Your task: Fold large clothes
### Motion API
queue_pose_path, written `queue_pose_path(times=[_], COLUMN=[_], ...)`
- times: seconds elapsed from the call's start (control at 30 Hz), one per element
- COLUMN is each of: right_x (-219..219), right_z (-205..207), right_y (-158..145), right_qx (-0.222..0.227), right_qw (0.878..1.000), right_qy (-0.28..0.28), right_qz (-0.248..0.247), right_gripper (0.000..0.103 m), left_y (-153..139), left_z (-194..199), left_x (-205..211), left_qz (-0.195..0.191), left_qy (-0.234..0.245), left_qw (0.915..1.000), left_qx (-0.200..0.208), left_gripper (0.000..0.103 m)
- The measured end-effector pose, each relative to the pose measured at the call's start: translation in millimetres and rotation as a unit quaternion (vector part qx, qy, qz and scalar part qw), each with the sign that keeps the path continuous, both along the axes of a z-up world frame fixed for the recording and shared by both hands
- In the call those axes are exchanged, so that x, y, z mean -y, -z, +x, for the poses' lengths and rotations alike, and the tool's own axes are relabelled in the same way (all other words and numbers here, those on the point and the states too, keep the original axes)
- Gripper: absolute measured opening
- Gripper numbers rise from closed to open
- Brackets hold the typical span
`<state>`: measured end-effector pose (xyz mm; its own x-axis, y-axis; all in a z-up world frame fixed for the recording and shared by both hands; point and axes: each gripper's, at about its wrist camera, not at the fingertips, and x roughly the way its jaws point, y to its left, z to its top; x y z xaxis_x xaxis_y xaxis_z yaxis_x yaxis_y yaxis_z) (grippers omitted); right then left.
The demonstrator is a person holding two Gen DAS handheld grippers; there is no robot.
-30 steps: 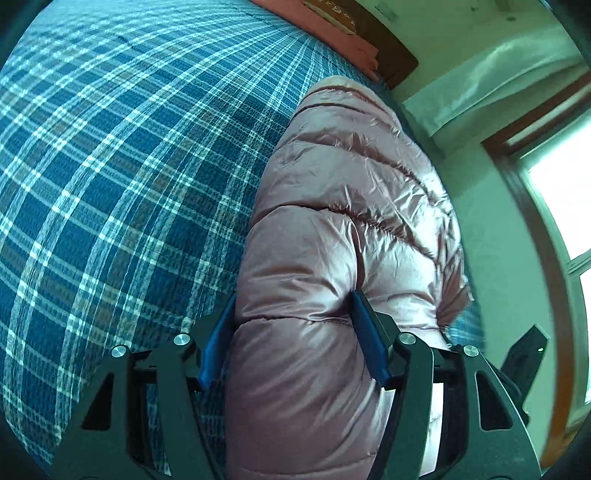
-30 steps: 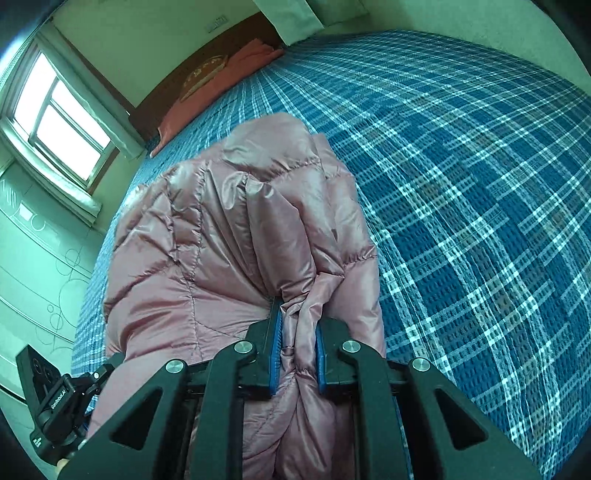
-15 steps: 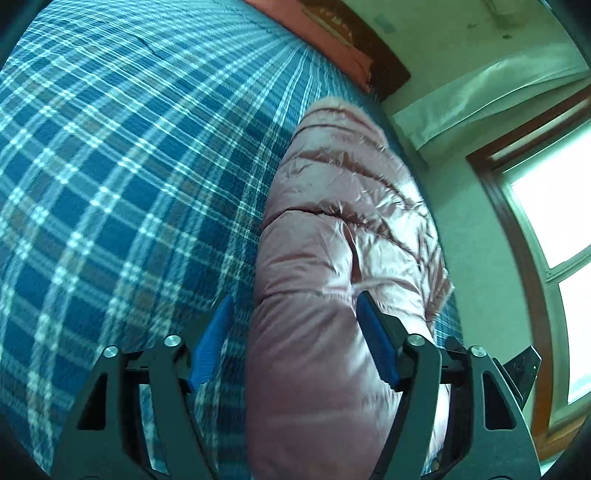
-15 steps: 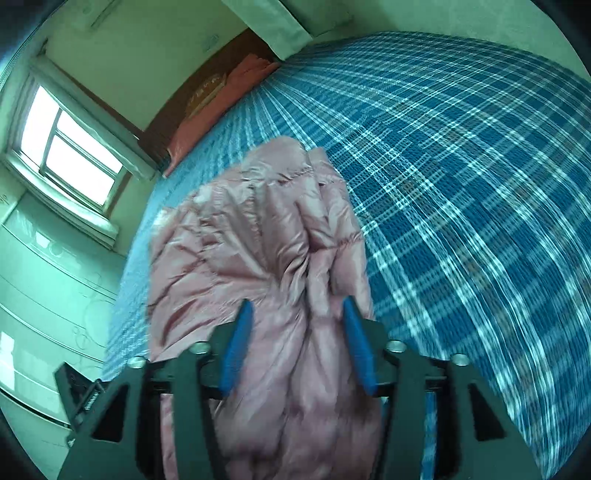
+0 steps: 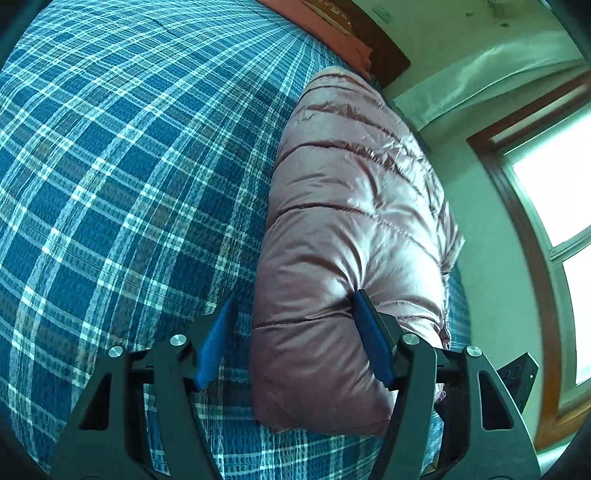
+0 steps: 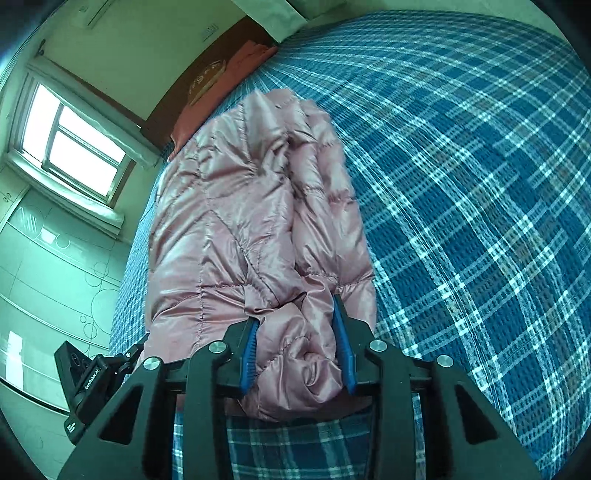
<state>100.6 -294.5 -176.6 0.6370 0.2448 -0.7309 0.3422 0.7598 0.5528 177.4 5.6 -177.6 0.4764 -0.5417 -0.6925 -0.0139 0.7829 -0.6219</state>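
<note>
A shiny pink quilted down jacket (image 5: 351, 221) lies folded in a long bundle on the blue plaid bedspread (image 5: 110, 166). My left gripper (image 5: 293, 314) is open, its blue pads spread wide; the right pad touches the jacket's near end and the left pad stands off over the bedspread. In the right wrist view the same jacket (image 6: 240, 221) lies ahead on the bedspread (image 6: 461, 184). My right gripper (image 6: 295, 332) is open, with the jacket's bunched near end lying loose between its pads.
A red pillow (image 5: 332, 33) and a dark wooden headboard (image 6: 221, 66) are at the far end of the bed. A window (image 6: 70, 147) and a wall run along the jacket's side of the bed. The other gripper's black body (image 6: 88, 384) shows at the lower left.
Both grippers have opened and let go of the jacket, which now rests on the bed. Both have drawn back a little.
</note>
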Motion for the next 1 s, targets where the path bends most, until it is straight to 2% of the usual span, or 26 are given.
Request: queue_pose_path(times=[0.2,0.4,0.53,0.67,0.77,0.87,1.0], right_x=[-2.6,-3.2,1.6,8.7,16.8,21.7,25.6], right_z=[-1.2,-2.8,-11.0,-19.8,-8.0,22.3,70.5], right_y=[16.9,11.8,-2.6,-37.4,-56.8,-65.7,-56.8], right_qx=[0.003,0.008,0.011,0.040,0.062,0.066,0.050], right_qw=[1.000,1.000,1.000,0.999,0.997,0.997,0.998], right_qy=[0.000,0.000,-0.007,0.008,0.015,0.019,0.023], right_qz=[-0.015,-0.006,-0.007,-0.032,-0.034,-0.039,-0.014], right_gripper=[0.031,0.033,0.046,0.068,0.073,0.074,0.074], left_y=[8.3,5.5,-2.6,-20.3,-29.3,-29.9,-21.9], left_z=[-1.5,1.3,1.0,9.4,21.9,43.4,67.8], left_x=[11.5,6.0,-9.5,-27.9,-37.1,-37.5,-27.9], left_qz=[0.044,0.024,0.002,0.000,-0.008,-0.040,-0.069], left_qy=[0.007,0.018,0.014,0.000,-0.015,-0.017,-0.026], left_qw=[0.9989,0.9995,0.9998,0.9992,0.9989,0.9987,0.9973], left_qx=[0.014,0.015,0.010,0.040,0.044,0.025,-0.004], left_gripper=[0.060,0.062,0.068,0.074,0.076,0.077,0.077])
